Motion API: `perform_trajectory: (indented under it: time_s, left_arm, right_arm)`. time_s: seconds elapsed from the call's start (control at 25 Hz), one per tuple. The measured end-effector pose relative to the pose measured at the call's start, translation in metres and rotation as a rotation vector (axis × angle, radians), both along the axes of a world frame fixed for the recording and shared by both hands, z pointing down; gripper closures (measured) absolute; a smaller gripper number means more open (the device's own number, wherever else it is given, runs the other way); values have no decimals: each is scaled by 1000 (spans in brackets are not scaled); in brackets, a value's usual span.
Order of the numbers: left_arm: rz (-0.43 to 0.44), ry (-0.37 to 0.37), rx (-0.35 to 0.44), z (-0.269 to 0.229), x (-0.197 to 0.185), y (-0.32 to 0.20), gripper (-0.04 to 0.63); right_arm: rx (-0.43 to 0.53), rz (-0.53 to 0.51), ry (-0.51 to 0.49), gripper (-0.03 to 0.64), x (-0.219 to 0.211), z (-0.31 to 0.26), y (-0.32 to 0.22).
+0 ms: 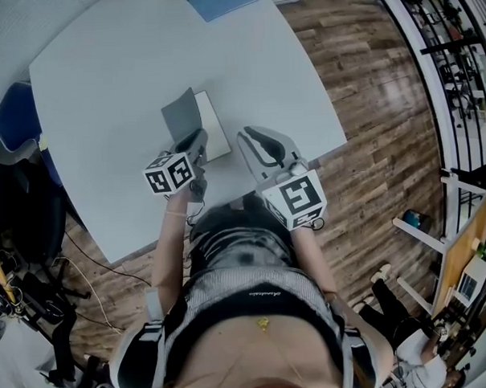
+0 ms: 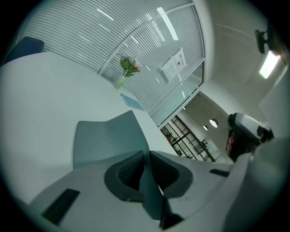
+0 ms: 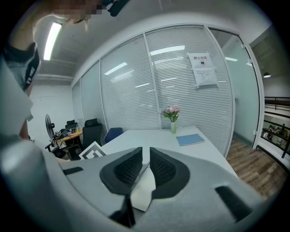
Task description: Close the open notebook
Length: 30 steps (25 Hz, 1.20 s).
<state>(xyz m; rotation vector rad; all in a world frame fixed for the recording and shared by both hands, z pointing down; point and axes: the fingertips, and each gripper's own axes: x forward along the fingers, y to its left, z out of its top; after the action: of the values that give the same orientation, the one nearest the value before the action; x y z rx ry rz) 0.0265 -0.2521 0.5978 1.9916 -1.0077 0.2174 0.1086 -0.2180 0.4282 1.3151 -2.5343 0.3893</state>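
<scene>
Left gripper (image 2: pixel 145 158): nearest, at the notebook's (image 1: pixel 213 124) front left. It is clenched on the near edge of the cover (image 2: pixel 106 140), and the grey sheet runs up and away from between the pads.
Right gripper (image 3: pixel 146 159): just right of the notebook's front corner, apart from the left gripper. Its jaws stand a narrow slit apart and grasp nothing I can make out. The white page (image 3: pixel 142 190) shows through the slit, lower down.
Marker cubes: one on each gripper, on the near side of the notebook. The left one (image 1: pixel 171 173) also shows at the left edge of the right gripper view.
Notebook: open on the table (image 1: pixel 117 82), close to its front edge, just ahead of both grippers. The page lies flat.
Cover: on the notebook's left side, lifted off the table. It stands tilted and is slightly bowed.
Chair (image 1: pixel 16 115): blue, well left of the notebook, past the table's left edge.
Floor (image 1: pixel 368 103): wood planks, right of the notebook beyond the table's edge.
Blue book (image 1: pixel 221 0): flat on the table, well beyond the notebook at the far edge.
Vase (image 3: pixel 172 118): holds pink flowers, far beyond the notebook, near the blue book, in front of the slatted glass wall (image 3: pixel 136 86).
</scene>
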Motion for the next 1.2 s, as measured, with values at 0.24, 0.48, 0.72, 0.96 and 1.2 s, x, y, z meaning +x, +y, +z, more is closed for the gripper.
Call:
perform_trajectory:
  time_s: [0.24, 0.48, 0.72, 0.96, 1.2]
  left_arm:
    - [28, -45, -30, 16, 13, 0, 563]
    - [37, -92, -56, 30, 25, -3, 554]
    - [27, -130, -100, 42, 35, -5, 541]
    - [5, -98, -153, 58, 46, -3, 526]
    - [5, -51, -124, 56, 48, -5, 503]
  right_arm:
    - [-11, 9, 8, 565, 10, 5, -2]
    - [-15, 16, 6, 565, 19, 6, -6]
    - [-18, 17, 9, 565, 28, 6, -7]
    - [-20, 19, 7, 565, 34, 6, -7]
    - [-21, 29, 11, 565, 41, 8, -9]
